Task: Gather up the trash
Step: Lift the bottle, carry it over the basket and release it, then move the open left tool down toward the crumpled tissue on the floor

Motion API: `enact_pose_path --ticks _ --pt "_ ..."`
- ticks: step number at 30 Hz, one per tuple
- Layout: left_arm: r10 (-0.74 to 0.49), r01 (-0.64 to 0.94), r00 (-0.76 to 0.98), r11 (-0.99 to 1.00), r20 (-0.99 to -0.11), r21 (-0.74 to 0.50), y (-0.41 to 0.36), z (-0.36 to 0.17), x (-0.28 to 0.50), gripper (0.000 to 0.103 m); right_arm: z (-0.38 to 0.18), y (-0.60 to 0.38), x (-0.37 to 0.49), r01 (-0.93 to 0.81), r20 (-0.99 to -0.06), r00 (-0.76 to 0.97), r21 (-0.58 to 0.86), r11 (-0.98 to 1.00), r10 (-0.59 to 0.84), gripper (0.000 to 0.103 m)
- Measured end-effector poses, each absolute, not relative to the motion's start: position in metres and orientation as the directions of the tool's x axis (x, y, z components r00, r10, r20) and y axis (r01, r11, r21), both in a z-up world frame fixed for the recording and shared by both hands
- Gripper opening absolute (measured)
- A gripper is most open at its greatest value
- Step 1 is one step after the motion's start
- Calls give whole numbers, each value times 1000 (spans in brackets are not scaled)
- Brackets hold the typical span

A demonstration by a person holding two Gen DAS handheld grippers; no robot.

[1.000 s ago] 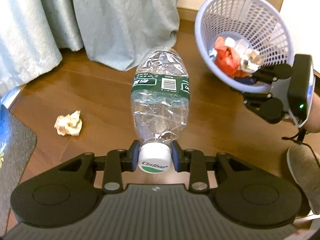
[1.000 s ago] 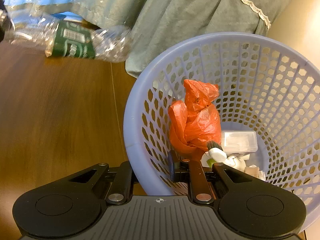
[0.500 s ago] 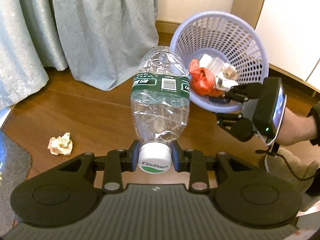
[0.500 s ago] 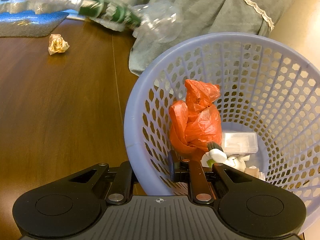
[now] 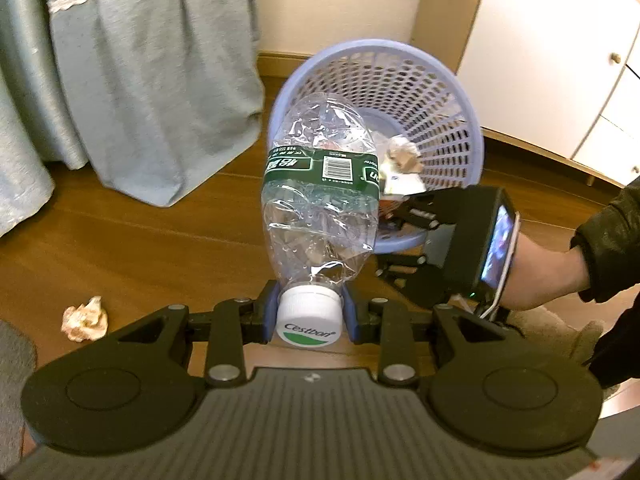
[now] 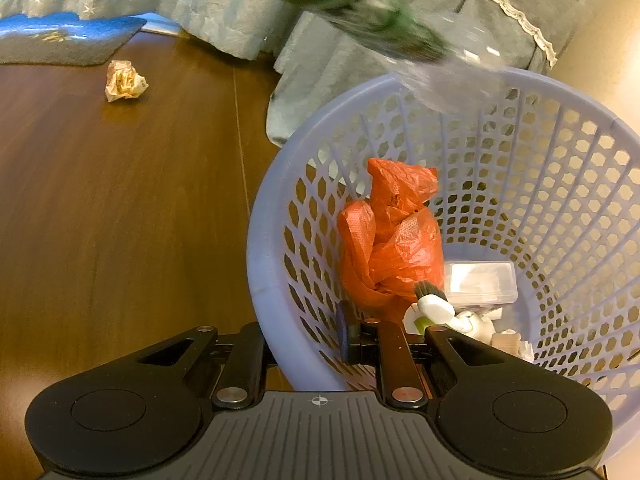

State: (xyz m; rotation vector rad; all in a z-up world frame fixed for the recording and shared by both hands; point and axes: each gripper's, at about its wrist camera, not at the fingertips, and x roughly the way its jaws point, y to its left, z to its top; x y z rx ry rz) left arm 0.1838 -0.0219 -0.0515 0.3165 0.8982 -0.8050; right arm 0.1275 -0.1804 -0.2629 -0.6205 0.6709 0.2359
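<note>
My left gripper is shut on the white cap of a crushed clear plastic bottle with a green label. The bottle's base points into the mouth of the lilac mesh basket. My right gripper is shut on the basket rim, one finger outside the wall and one inside, holding it tilted. Inside lie an orange plastic bag, a clear box and white scraps. The bottle shows blurred above the basket's far rim. A crumpled paper ball lies on the wooden floor.
Grey-blue curtains hang to the floor at left of the basket. A white cabinet stands at right. A blue mat lies beyond the paper ball. A person's forearm and dark sleeve hold the right gripper.
The left gripper has carried the bottle toward the basket, so its base now overlaps the opening. The right gripper keeps the basket tilted in the same grip.
</note>
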Motion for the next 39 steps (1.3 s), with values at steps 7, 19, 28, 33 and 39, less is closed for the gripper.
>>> enact_pose_path --ticks 7,19,28,33,39 --pt "-505 783 317 617 -803 -79 -64 -55 195 28 -260 -184 125 -394 -643 765 -448 802 16 14" --pt "-579 747 385 653 -719 -125 -138 -62 254 30 -254 -190 126 -390 -643 765 -424 817 32 14" --pt "-530 689 427 715 -732 -116 -93 -66 253 33 -250 -195 127 -381 -641 766 -402 833 41 14" --pt "-448 667 450 744 -772 -42 -68 -79 245 35 -249 -194 128 -378 -643 765 -399 835 39 14" --pt "-348 602 466 799 -813 4 -26 -101 230 39 -249 -192 130 -372 -645 763 -397 839 34 14"
